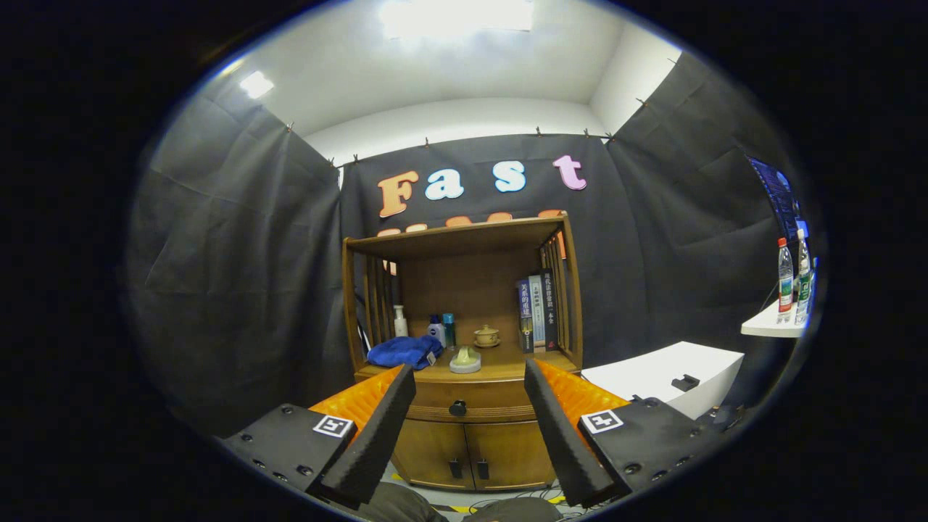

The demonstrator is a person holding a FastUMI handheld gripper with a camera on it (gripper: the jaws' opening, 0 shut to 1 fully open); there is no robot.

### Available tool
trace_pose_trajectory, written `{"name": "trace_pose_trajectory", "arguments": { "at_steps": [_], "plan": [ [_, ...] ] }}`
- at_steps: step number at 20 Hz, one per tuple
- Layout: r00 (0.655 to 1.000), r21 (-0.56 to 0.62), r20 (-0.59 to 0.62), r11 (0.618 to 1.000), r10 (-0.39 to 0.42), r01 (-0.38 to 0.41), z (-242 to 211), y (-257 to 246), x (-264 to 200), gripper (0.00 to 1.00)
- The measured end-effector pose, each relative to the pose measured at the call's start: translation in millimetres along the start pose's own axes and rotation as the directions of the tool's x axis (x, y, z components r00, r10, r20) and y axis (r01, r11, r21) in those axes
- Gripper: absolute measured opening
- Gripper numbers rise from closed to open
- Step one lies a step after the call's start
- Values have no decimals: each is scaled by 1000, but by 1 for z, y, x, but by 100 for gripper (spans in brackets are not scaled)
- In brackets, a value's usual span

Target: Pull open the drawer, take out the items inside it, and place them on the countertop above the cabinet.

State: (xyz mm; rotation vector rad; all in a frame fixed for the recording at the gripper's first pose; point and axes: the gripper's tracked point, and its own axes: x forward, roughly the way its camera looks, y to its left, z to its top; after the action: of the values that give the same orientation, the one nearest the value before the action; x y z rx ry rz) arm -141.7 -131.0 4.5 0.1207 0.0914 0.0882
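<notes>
Our claw (470,420) hangs spread and empty, the shut drawer (464,400) and its knob (457,408) between and beyond its fingers; misaligned, we judge, they could slip off the knob or knock the cloth (403,351) and dish (465,360) on the tabletop (507,371) above.

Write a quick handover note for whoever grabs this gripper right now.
Gripper: open, holding nothing, fingers spread wide and aimed at the cabinet, short of it.
Drawer: shut, its knob between the fingers and beyond them.
Countertop: blue cloth, a pale round item, bottles, a lidded cup, books.
Done or left: cannot tell. The shut drawer fits both contents inside and contents already up top; check inside.
</notes>
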Motion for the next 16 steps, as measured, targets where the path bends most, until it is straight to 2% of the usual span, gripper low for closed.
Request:
{"name": "trace_pose_trajectory", "arguments": {
  "at_steps": [7, 16],
  "plan": [
    [999, -38, 31, 998, -39, 40, 18, -12, -16, 98],
    [999, -42, 44, 999, -22, 24, 21, -2, -25, 98]
  ]
}}
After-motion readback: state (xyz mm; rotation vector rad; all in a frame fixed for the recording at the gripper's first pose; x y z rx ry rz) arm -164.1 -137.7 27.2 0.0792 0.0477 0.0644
